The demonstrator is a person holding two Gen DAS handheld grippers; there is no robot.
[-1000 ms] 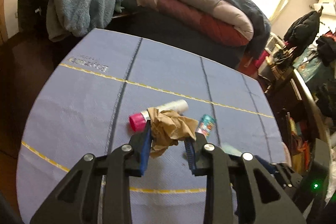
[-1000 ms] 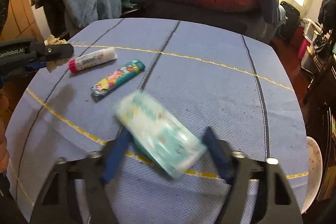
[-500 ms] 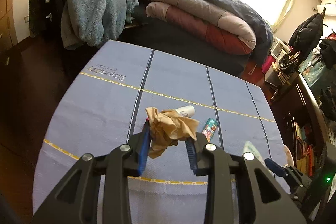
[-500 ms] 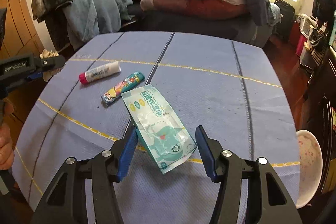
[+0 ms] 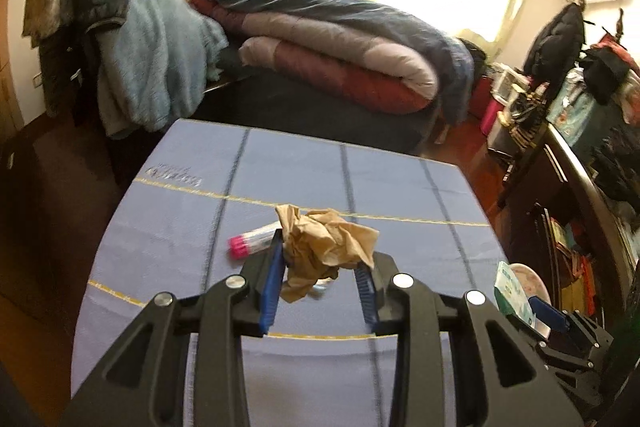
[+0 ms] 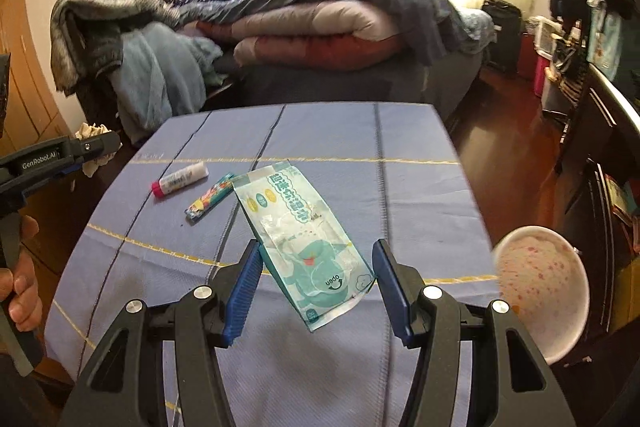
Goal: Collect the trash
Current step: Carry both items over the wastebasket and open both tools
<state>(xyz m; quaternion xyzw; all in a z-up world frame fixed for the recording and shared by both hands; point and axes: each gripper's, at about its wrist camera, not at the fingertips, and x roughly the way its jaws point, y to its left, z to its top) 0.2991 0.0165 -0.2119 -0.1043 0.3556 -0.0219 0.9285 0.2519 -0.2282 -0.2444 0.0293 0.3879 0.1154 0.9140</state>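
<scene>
My left gripper (image 5: 322,281) is clamped on the crumpled brown paper (image 5: 324,243), lifted above the blue table (image 5: 160,219). My right gripper (image 6: 316,281) grips the teal wet-wipe packet (image 6: 304,231). At ten o'clock on the table lie a pink-capped tube (image 6: 180,180) and a candy wrapper (image 6: 210,203).

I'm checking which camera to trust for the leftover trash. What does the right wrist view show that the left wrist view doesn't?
Only the right wrist view: the colourful wrapper lying on the table, and a hand on the left gripper's handle. Only the left wrist view: the crumpled brown paper seen close, between its pads. Both: the pink-capped tube, teal packet, speckled bowl, blue table.
</scene>
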